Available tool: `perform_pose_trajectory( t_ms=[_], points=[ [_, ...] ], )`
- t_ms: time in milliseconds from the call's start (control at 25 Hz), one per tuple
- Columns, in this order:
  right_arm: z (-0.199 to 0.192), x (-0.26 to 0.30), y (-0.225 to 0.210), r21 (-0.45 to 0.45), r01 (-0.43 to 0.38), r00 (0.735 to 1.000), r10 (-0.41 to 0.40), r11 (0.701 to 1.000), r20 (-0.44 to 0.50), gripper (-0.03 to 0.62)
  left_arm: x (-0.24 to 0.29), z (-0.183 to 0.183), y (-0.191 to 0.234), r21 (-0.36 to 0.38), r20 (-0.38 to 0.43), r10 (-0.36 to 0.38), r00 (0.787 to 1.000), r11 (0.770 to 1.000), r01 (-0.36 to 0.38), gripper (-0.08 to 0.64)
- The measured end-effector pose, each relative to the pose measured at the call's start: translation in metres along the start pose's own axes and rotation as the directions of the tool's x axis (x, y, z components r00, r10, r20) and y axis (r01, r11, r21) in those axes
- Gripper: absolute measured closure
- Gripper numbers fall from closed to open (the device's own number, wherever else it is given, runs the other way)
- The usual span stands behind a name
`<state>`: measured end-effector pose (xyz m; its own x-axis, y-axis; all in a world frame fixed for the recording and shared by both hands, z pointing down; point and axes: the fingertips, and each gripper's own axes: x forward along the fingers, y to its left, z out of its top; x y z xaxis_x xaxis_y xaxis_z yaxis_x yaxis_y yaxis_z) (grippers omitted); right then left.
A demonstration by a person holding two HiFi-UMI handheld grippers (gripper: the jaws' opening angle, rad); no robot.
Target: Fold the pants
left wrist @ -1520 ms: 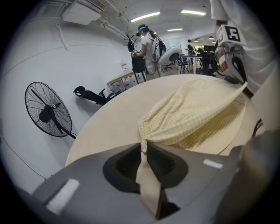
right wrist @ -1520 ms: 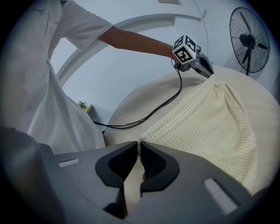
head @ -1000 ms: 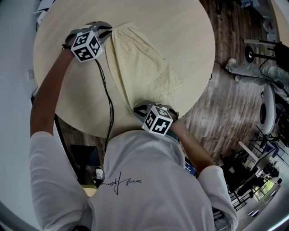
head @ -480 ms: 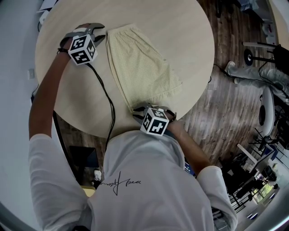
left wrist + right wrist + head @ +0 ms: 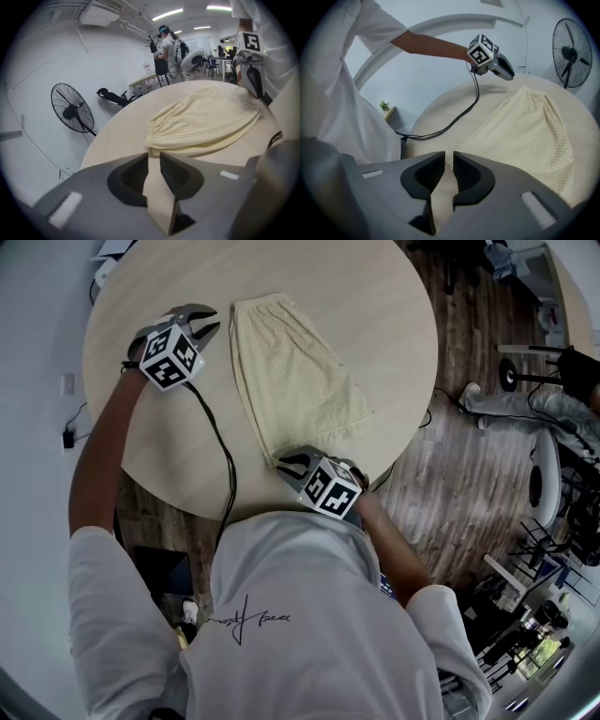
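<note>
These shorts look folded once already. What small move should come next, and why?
Probably the right gripper should pinch the near hem of the shorts and carry it toward the waistband: they lie folded lengthwise but long, and its jaws, just opening, hold nothing.

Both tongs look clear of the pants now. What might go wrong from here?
Right tongs, just opening and empty, sit at the hem of the pants near the table edge; a brush on withdrawing may drag the fold open. Left tongs, just narrowed slightly, also empty, trail a cable alongside the pants; it may snag the cloth.
</note>
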<state>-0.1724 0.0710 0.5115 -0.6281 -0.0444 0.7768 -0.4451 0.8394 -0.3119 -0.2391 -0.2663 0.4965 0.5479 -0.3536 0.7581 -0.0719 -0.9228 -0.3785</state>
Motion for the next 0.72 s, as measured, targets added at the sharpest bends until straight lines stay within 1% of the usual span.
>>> perform_pose_trajectory(
  t_ms=[160,320,400,520,720],
  points=[
    [0.009,-0.016,-0.012,0.020,0.075,0.995,-0.076,0.997,0.071,0.555,-0.021,0.006,-0.013,-0.043,0.023,0.029,0.999,0.999,-0.028,0.434],
    [0.018,-0.034,-0.012,0.037,0.141,0.981,-0.144,0.989,0.126,0.568,-0.044,0.013,-0.030,-0.086,0.050,0.062,0.997,0.995,-0.058,0.445],
    [0.024,-0.044,-0.010,0.056,0.164,0.971,-0.171,0.985,0.169,0.577,-0.055,0.017,-0.039,-0.131,0.061,0.084,0.995,0.989,-0.076,0.454],
    [0.028,-0.056,-0.009,0.094,0.189,0.951,-0.206,0.977,0.230,0.588,-0.071,0.026,-0.052,-0.213,0.080,0.110,0.991,0.973,-0.091,0.473],
    [0.030,-0.076,-0.002,0.109,0.232,0.929,-0.253,0.967,0.269,0.589,-0.099,0.045,-0.084,-0.278,0.125,0.118,0.985,0.957,-0.080,0.486]
  ],
)
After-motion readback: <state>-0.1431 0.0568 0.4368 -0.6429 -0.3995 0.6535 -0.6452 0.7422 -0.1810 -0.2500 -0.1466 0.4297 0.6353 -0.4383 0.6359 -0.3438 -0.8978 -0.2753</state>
